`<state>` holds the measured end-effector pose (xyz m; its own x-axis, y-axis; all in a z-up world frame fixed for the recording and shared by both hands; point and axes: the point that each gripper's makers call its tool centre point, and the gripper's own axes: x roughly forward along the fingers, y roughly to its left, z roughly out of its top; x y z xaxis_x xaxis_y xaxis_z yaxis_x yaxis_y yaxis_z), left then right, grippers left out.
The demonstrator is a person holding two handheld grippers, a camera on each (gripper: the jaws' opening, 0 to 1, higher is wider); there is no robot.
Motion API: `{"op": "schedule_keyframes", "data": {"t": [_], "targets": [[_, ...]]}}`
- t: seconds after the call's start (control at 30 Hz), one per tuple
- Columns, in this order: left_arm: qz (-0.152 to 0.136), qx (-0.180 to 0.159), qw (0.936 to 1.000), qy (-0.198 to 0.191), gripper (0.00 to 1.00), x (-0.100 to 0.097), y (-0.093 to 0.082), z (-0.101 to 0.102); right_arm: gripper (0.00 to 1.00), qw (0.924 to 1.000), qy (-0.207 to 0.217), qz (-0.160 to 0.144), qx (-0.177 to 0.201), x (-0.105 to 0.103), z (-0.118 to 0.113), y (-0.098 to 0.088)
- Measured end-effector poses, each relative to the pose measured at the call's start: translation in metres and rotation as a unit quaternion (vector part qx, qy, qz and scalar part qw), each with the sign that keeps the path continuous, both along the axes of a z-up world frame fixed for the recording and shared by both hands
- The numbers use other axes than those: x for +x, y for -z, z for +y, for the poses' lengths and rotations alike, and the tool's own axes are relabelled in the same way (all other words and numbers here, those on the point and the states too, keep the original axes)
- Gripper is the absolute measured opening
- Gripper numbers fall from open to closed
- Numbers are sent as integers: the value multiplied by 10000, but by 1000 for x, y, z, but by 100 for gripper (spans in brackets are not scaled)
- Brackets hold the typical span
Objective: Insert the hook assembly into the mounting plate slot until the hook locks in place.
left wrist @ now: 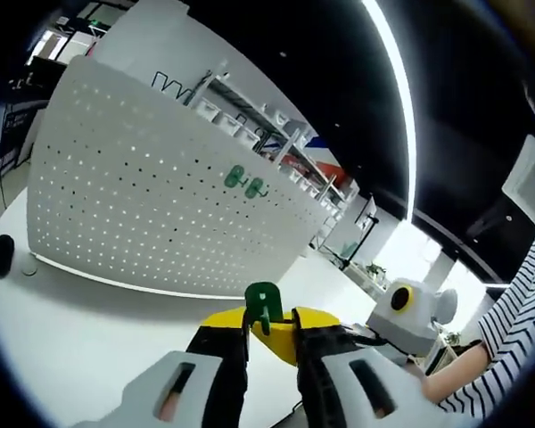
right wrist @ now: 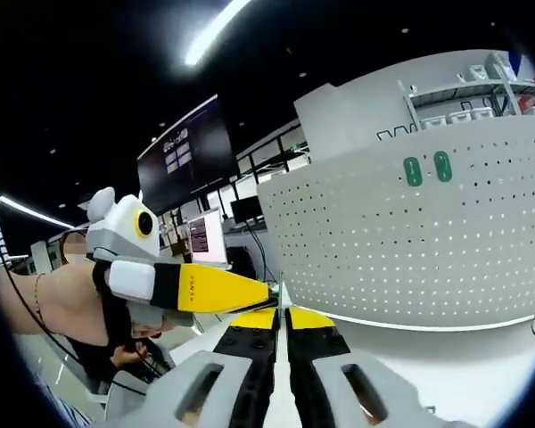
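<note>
Left gripper (left wrist: pixel 269 337) clamps a green hook (left wrist: pixel 264 305) well short of the far pegboard (left wrist: pixel 143 205), right gripper (right wrist: pixel 281 323) closed empty; misalignment risks jamming

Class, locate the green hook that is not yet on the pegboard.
In the left gripper view, the green hook sits clamped at the left gripper's tips, low centre, before the white pegboard.
</note>
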<state>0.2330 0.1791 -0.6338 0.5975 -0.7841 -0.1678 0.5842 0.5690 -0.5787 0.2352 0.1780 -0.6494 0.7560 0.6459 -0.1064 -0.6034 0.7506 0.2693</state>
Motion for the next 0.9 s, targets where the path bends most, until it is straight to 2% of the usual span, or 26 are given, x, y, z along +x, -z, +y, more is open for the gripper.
{"op": "schedule_keyframes", "data": {"t": [0.67, 0.9], "targets": [[80, -226, 9997, -59, 4, -3, -3, 3, 1, 9999, 87, -64, -7, -2, -4, -1], [161, -322, 9993, -70, 4, -4, -3, 5, 1, 9999, 51, -95, -38, -3, -2, -1]]}}
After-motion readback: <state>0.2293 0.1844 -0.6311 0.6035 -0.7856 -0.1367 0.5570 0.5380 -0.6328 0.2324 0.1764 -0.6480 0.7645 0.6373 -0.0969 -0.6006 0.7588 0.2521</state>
